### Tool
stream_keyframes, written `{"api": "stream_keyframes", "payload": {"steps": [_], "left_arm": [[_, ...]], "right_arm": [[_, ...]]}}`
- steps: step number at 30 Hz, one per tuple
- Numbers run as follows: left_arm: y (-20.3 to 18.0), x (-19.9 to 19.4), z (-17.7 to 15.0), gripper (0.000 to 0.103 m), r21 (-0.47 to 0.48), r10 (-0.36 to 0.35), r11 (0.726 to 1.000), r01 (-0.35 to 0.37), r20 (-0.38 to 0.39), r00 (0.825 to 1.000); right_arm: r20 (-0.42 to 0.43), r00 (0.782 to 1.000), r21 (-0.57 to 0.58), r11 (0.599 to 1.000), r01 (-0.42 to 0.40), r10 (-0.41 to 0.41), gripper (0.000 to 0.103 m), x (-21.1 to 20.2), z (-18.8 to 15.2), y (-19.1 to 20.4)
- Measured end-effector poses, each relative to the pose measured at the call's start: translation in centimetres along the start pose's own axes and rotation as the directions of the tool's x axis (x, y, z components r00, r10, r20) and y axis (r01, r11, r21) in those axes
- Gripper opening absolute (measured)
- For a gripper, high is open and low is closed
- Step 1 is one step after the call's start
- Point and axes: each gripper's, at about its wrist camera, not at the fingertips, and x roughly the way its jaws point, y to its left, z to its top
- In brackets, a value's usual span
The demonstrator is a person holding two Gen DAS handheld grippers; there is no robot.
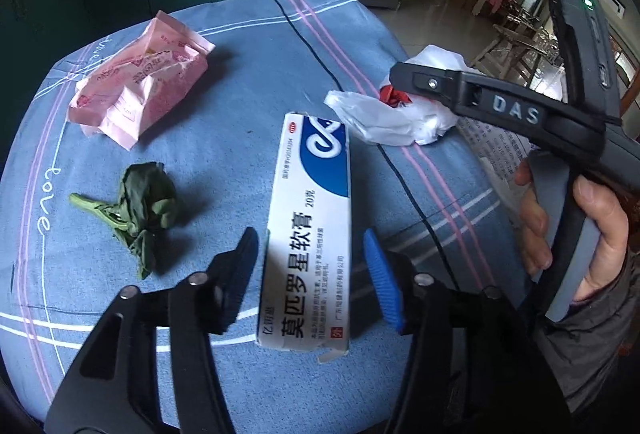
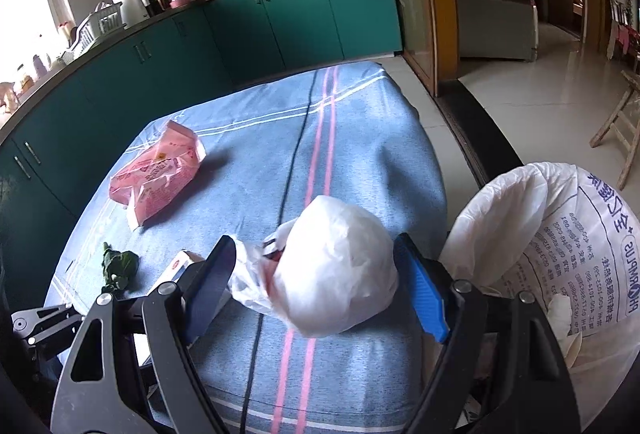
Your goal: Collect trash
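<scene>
A white and blue ointment box (image 1: 308, 230) lies on the blue striped cloth (image 1: 224, 113) between the fingers of my open left gripper (image 1: 310, 262), which do not touch it. My open right gripper (image 2: 320, 274) straddles a crumpled white plastic bag (image 2: 332, 274) with something red inside; it also shows in the left wrist view (image 1: 396, 113). A pink wrapper (image 1: 136, 81) lies at the far left, also in the right wrist view (image 2: 156, 169). A wilted green leaf (image 1: 140, 209) lies left of the box.
A white trash bag (image 2: 560, 246), open and printed with blue text, stands off the table's right edge. Teal kitchen cabinets (image 2: 240, 17) run behind the table. The right gripper's body (image 1: 520, 113) and the hand holding it fill the right of the left wrist view.
</scene>
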Motion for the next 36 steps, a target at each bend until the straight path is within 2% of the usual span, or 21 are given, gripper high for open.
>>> {"api": "stream_keyframes", "payload": {"steps": [7, 18, 21, 24, 36], "left_arm": [[0.4, 0.7, 0.2, 0.062, -0.041, -0.001, 0.999, 0.001, -0.017, 1.000], [-0.2, 0.9, 0.3, 0.069, -0.042, 0.016, 0.999, -0.017, -0.004, 1.000], [-0.1, 0.9, 0.2, 0.075, -0.050, 0.018, 0.999, -0.018, -0.004, 1.000], [0.1, 1.1, 0.2, 0.076, -0.055, 0.016, 0.998, -0.016, -0.005, 1.000], [-0.2, 1.2, 0.2, 0.078, -0.043, 0.016, 0.999, -0.016, -0.002, 1.000]], "right_arm": [[0.002, 1.000, -0.031, 1.000, -0.005, 0.005, 0.079, 0.0, -0.3, 0.8], [0.015, 0.999, 0.017, 0.999, 0.030, -0.030, 0.079, 0.5, -0.1, 0.2], [0.013, 0.999, 0.031, 0.999, 0.031, -0.031, 0.079, 0.6, -0.1, 0.0], [0.013, 0.999, 0.041, 0.999, 0.035, -0.036, 0.084, 0.8, 0.1, -0.1], [-0.012, 0.999, 0.041, 0.999, 0.033, -0.033, 0.084, 2.2, 0.5, 0.7]]}}
